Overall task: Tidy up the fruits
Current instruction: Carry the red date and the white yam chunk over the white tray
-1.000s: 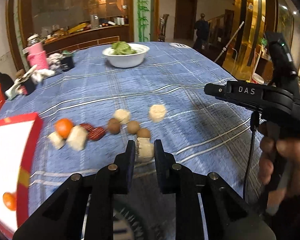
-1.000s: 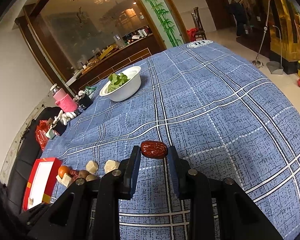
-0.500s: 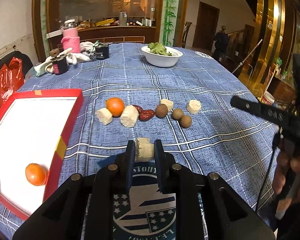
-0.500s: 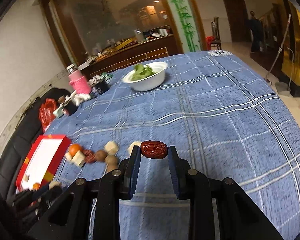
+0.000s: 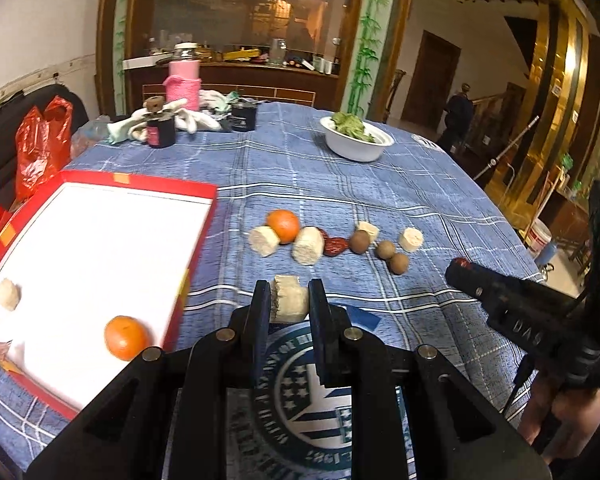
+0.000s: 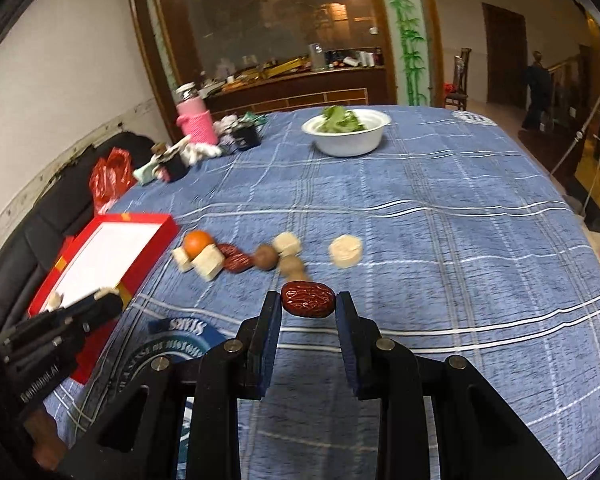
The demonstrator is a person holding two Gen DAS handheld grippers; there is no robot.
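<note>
My left gripper (image 5: 289, 300) is shut on a pale cylindrical fruit chunk (image 5: 287, 299), held above the blue tablecloth just right of the red box (image 5: 196, 240). Inside the box lie an orange (image 5: 126, 337) and a pale chunk (image 5: 9, 294). My right gripper (image 6: 308, 304) is shut on a red date (image 6: 308, 299). It also shows at the right of the left wrist view, right gripper (image 5: 460, 270). Beyond both lies a row of fruit: an orange (image 5: 284, 225), pale chunks (image 5: 308, 246), a red date (image 5: 335, 246) and brown round fruits (image 5: 386, 249).
A white bowl of greens (image 5: 356, 142) stands at the far side of the table. A pink bottle (image 5: 185, 82), dark cups (image 5: 161, 130) and white cloths sit far left. A red plastic bag (image 5: 40, 148) lies off the table's left edge. A person stands in the far doorway.
Both grippers have swung left across the table, each keeping its fruit. The red box has come further into the left wrist view, and the row of fruit now lies ahead.
</note>
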